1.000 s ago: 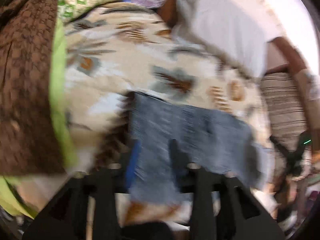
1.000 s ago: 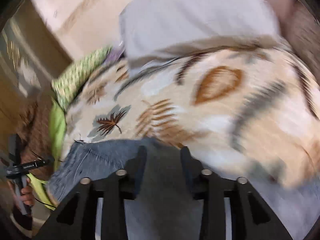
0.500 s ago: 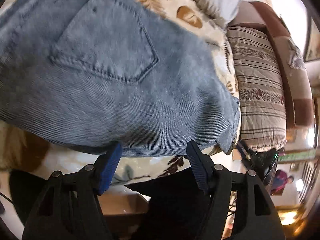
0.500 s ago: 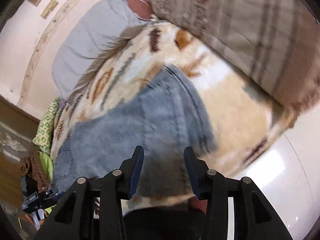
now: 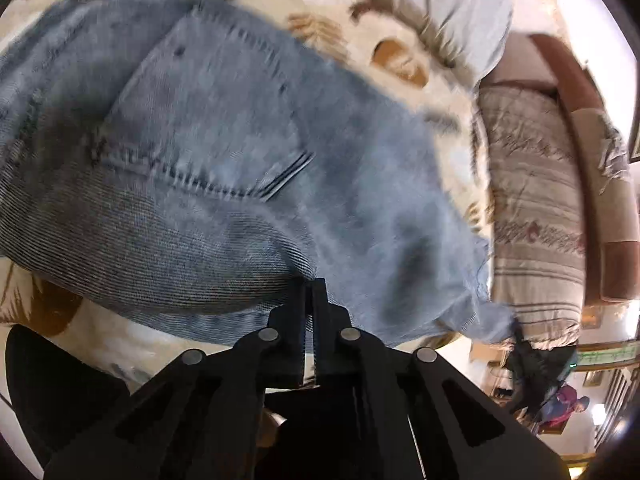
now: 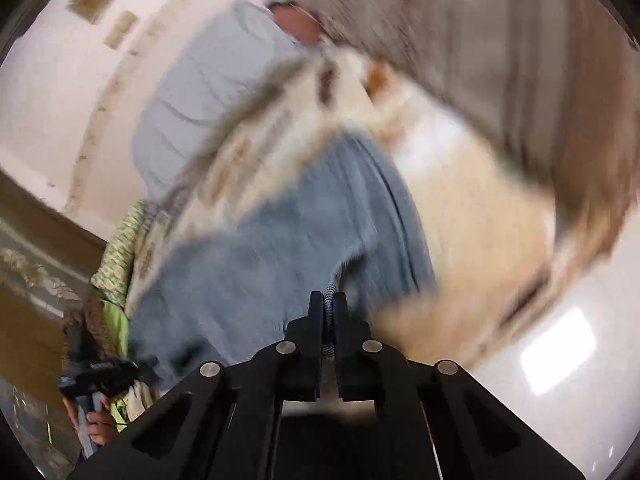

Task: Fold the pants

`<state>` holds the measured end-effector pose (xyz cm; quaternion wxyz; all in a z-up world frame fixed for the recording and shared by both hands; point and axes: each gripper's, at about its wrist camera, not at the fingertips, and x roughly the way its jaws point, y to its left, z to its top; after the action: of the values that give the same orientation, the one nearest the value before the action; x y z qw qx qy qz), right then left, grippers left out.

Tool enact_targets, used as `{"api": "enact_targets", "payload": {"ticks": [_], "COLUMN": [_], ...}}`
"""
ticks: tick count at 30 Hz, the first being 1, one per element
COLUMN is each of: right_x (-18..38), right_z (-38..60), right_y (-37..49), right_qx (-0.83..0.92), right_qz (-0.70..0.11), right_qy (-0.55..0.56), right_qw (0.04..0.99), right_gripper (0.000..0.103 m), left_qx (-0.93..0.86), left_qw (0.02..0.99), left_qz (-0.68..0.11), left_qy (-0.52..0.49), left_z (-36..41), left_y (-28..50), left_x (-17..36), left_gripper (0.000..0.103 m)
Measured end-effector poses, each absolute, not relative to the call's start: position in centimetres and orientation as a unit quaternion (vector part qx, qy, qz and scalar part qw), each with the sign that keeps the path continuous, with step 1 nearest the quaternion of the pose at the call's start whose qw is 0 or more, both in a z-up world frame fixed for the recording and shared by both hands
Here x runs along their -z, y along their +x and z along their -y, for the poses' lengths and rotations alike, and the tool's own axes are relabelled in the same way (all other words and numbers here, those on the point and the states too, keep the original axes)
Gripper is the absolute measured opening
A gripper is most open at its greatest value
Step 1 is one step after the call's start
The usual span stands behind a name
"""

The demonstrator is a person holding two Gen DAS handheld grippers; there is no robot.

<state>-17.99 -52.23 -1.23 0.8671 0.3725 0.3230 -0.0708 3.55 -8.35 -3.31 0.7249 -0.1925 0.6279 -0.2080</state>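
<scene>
**A:** Left wrist view first. Where are the jeans (image 5: 224,184) relative to the leaf-patterned blanket (image 5: 400,60)?

**B:** Spread flat on top of it, back side up, with a stitched back pocket (image 5: 200,120) showing. The blanket's cream and brown pattern shows beyond the denim on the far side and again under its near edge.

**A:** And the left gripper (image 5: 309,286)?

**B:** Its jaws have just closed and now stand together with only a thin slit between the black fingers. The tips sit at the near edge of the jeans, where the denim bulges up in a fold right in front of them. They seem to pinch that edge, though I cannot see cloth inside the slit.

**A:** What does the right wrist view give?

**B:** It is blurred. The jeans (image 6: 288,248) lie on the same blanket (image 6: 472,216), which stretches beyond them to the right. The right gripper (image 6: 328,298) has also just closed, and here a strip of the denim hem is clearly nipped between the fingertips, the cloth rising in a small ridge ahead of them.

**A:** Anything else near the blanket?

**B:** A grey pillow (image 6: 208,92) at its far end, a striped brown cushion (image 5: 536,216) along one side, and a green patterned cloth (image 6: 120,248) at the other. The other handheld gripper (image 6: 104,374), gripped by a hand (image 6: 98,428), shows low on the left, at the jeans' edge.
</scene>
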Motion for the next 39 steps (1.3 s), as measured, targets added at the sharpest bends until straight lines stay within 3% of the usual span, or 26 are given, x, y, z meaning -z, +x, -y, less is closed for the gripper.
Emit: {"api": "enact_targets", "payload": {"ticks": [2,4,11,15,17,18,19,20,22,29,33,39], "right_x": [-2.8,-3.3,4.9,6.2,4.5,3.4,2.4,2.0,2.0,5.0,5.5,5.6], "right_z": [53.3,54.1,54.4,54.5,54.9,55.3,55.8,56.1,56.9,57.9,57.5,57.1], "right_y": [-17.1,-16.1,-17.8,-19.5,-20.3,-20.3,-19.7,-18.9,-16.0,-9.5,-9.3,-9.4], "right_qx": [0.073,0.085,0.116,0.12,0.123,0.12,0.112,0.105,0.086,0.089,0.068,0.044], "right_qz": [-0.28,-0.286,-0.38,-0.407,-0.382,-0.363,-0.346,-0.339,-0.341,-0.377,-0.372,-0.372], "right_qy": [0.338,0.321,0.334,0.345,0.344,0.345,0.347,0.349,0.357,0.383,0.39,0.389], "right_qw": [0.895,0.899,0.855,0.837,0.849,0.857,0.865,0.867,0.865,0.838,0.84,0.842], "right_gripper": [0.004,0.004,0.004,0.012,0.022,0.032,0.042,0.046,0.048,0.048,0.048,0.048], "left_qx": [0.203,0.2,0.188,0.249,0.285,0.298,0.308,0.315,0.302,0.314,0.383,0.437], "left_qw": [0.742,0.738,0.709,0.699,0.706,0.717,0.726,0.733,0.749,0.717,0.679,0.615], "left_qz": [-0.615,-0.622,-0.665,-0.661,-0.64,-0.623,-0.61,-0.598,-0.586,-0.623,-0.617,-0.576], "left_qy": [-0.174,-0.169,-0.143,-0.113,-0.103,-0.094,-0.085,-0.076,-0.065,-0.011,0.103,0.315], "left_z": [8.7,8.9,8.8,9.5,9.8,10.3,10.9,11.6,13.5,21.6,27.9,34.5], "left_y": [3.4,3.3,2.6,1.3,0.9,1.1,1.6,2.5,5.3,12.9,14.1,12.8], "left_x": [2.6,3.1,6.5,4.1,2.0,0.6,-0.4,-1.3,-1.9,-0.7,-1.0,1.3], "left_gripper": [0.001,0.001,0.001,0.001,0.001,0.002,0.01,0.016,0.053,0.056,0.068,0.068]}}
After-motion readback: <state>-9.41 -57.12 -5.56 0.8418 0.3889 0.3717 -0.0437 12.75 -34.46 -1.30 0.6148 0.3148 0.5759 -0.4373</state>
